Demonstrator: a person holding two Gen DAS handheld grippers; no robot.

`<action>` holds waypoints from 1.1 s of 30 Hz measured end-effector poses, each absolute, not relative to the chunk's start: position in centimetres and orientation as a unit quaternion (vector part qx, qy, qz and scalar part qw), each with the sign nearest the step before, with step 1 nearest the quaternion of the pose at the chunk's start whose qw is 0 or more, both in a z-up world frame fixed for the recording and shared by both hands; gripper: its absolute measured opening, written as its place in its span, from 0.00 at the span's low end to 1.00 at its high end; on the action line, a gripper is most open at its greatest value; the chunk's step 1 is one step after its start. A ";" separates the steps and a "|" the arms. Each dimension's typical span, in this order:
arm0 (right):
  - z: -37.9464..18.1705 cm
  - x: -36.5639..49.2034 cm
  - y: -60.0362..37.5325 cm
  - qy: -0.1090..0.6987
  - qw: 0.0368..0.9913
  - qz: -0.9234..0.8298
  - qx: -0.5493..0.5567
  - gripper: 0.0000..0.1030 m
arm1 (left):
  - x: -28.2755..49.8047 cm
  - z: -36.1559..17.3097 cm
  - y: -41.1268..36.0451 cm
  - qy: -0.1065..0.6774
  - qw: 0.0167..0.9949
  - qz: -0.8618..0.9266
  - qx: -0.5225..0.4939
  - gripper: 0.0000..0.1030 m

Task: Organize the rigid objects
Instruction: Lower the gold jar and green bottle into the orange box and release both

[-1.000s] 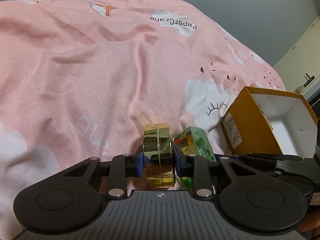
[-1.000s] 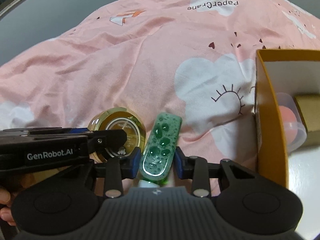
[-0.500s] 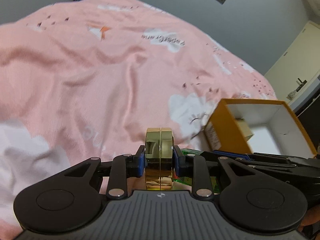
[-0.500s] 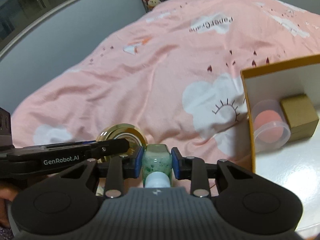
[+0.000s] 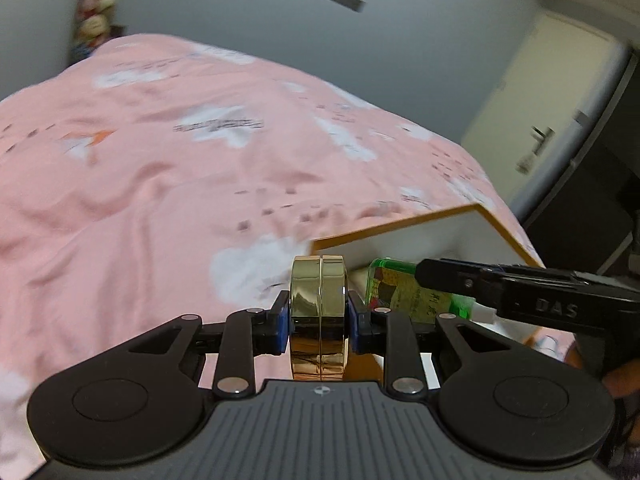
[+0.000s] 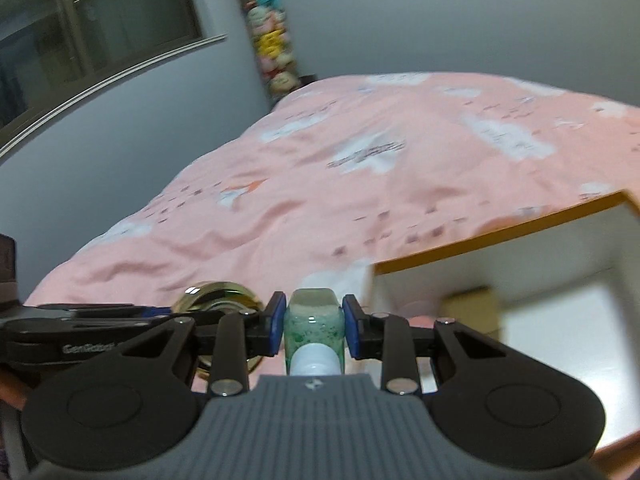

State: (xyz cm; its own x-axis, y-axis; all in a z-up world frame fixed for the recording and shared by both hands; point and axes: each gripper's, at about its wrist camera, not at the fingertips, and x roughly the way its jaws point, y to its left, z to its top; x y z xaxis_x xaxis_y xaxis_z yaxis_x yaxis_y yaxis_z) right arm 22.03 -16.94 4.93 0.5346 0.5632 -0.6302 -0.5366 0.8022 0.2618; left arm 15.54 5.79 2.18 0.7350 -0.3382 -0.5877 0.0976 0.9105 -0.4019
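My left gripper [image 5: 318, 314] is shut on a round gold tin [image 5: 319, 312], held on edge above the pink bed cover. Just to its right, the other gripper carries a green bottle [image 5: 404, 294] in front of an open orange box [image 5: 408, 226] with white inner walls. In the right wrist view my right gripper [image 6: 314, 324] is shut on that green bottle [image 6: 314, 322], white cap towards me. The gold tin [image 6: 216, 298] and the left gripper's fingers [image 6: 100, 314] show at its left. The box [image 6: 496, 236] lies ahead to the right, with a tan carton [image 6: 472, 306] inside.
The pink bed cover [image 5: 160, 200] with white cloud prints fills the ground ahead. Behind it are a grey wall, a stack of plush toys [image 6: 272, 48] in the corner, a window [image 6: 80, 32] at left and a pale door [image 5: 548, 112] at right.
Both grippers have risen off the bed cover with the gold tin and the green bottle still gripped. The views have tipped up, and the orange box now lies closer ahead.
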 end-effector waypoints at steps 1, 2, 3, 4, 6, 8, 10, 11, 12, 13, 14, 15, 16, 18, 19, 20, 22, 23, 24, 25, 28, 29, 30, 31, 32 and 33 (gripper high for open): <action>5.0 22.3 -17.8 0.365 0.880 0.303 0.015 0.29 | 16.1 2.4 4.9 0.345 0.914 -0.134 -0.168 0.30; 5.1 22.5 -18.5 0.365 0.884 0.293 0.011 0.29 | 16.6 2.6 4.0 0.347 0.912 -0.148 -0.160 0.30; 5.1 22.8 -19.2 0.366 0.887 0.283 0.004 0.29 | 17.2 2.7 3.0 0.351 0.910 -0.163 -0.148 0.30; 5.0 23.1 -19.9 0.369 0.889 0.271 -0.002 0.29 | 17.8 2.7 1.9 0.357 0.907 -0.180 -0.134 0.30; 4.4 23.9 -21.3 0.378 0.891 0.252 -0.011 0.29 | 19.0 2.2 -0.1 0.375 0.899 -0.201 -0.107 0.30; 3.8 24.7 -22.3 0.390 0.889 0.239 -0.015 0.29 | 20.2 1.3 -2.2 0.394 0.890 -0.213 -0.087 0.30; 3.1 25.5 -23.2 0.403 0.886 0.229 -0.016 0.29 | 21.6 0.0 -3.9 0.414 0.879 -0.227 -0.070 0.30; 2.7 25.8 -23.5 0.407 0.885 0.226 -0.018 0.29 | 22.1 -0.7 -4.3 0.423 0.874 -0.231 -0.066 0.30; 2.4 26.0 -23.7 0.410 0.884 0.223 -0.022 0.29 | 22.8 -1.4 -5.0 0.435 0.868 -0.233 -0.057 0.30; 2.1 26.2 -23.9 0.413 0.883 0.221 -0.026 0.29 | 23.2 -2.0 -5.5 0.444 0.864 -0.233 -0.050 0.30; 1.7 26.4 -24.0 0.416 0.882 0.220 -0.028 0.29 | 23.5 -2.7 -5.8 0.453 0.859 -0.235 -0.046 0.30; 1.5 26.6 -24.1 0.419 0.880 0.220 -0.030 0.29 | 24.1 -3.5 -6.1 0.466 0.852 -0.236 -0.045 0.30; 1.2 26.7 -24.2 0.423 0.878 0.221 -0.031 0.29 | 24.6 -4.0 -6.4 0.476 0.845 -0.239 -0.044 0.30; 0.5 27.1 -24.5 0.432 0.873 0.224 -0.034 0.29 | 24.9 -4.8 -6.9 0.490 0.836 -0.244 -0.035 0.30; 0.1 27.3 -24.5 0.436 0.870 0.226 -0.034 0.29 | 25.0 -5.1 -7.2 0.493 0.836 -0.242 -0.020 0.30; -0.2 27.6 -24.4 0.441 0.868 0.228 -0.035 0.29 | 25.0 -5.3 -7.7 0.493 0.836 -0.242 0.002 0.30; -0.9 27.9 -24.4 0.447 0.864 0.231 -0.035 0.29 | 25.1 -5.6 -8.2 0.493 0.836 -0.238 0.035 0.30; -1.2 28.2 -24.3 0.450 0.862 0.231 -0.036 0.29 | 25.3 -5.8 -8.2 0.494 0.836 -0.236 0.043 0.30; -1.4 28.4 -24.1 0.453 0.860 0.232 -0.038 0.29 | 25.5 -5.9 -8.0 0.495 0.835 -0.237 0.046 0.30; -1.7 28.6 -24.0 0.455 0.859 0.232 -0.038 0.29 | 25.5 -5.9 -8.0 0.496 0.833 -0.240 0.049 0.30; -2.2 29.1 -23.9 0.462 0.855 0.234 -0.037 0.29 | 25.5 -6.1 -8.0 0.496 0.826 -0.258 0.077 0.30; -2.4 29.3 -23.8 0.463 0.854 0.233 -0.038 0.29 | 25.4 -6.1 -8.1 0.493 0.825 -0.261 0.090 0.30; -2.5 29.4 -23.7 0.464 0.854 0.233 -0.038 0.29 | 25.4 -6.2 -8.4 0.490 0.824 -0.264 0.107 0.30; -2.6 29.5 -23.6 0.465 0.853 0.233 -0.038 0.29 | 25.4 -6.4 -8.5 0.487 0.824 -0.265 0.114 0.31; -2.6 29.6 -23.6 0.466 0.853 0.234 -0.038 0.29 | 25.5 -6.4 -8.6 0.486 0.825 -0.263 0.119 0.31; -2.7 29.7 -23.5 0.466 0.852 0.235 -0.039 0.29 | 25.7 -6.3 -8.8 0.484 0.825 -0.263 0.124 0.31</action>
State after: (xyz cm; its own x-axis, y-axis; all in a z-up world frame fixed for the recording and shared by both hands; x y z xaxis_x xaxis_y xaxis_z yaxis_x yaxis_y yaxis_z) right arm 29.67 -23.50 -2.69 0.4548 0.3633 -0.8131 -0.4362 0.8869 0.1523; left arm 25.69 -8.80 -6.27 0.3935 -0.3138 -0.8641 0.5539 0.8311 -0.0496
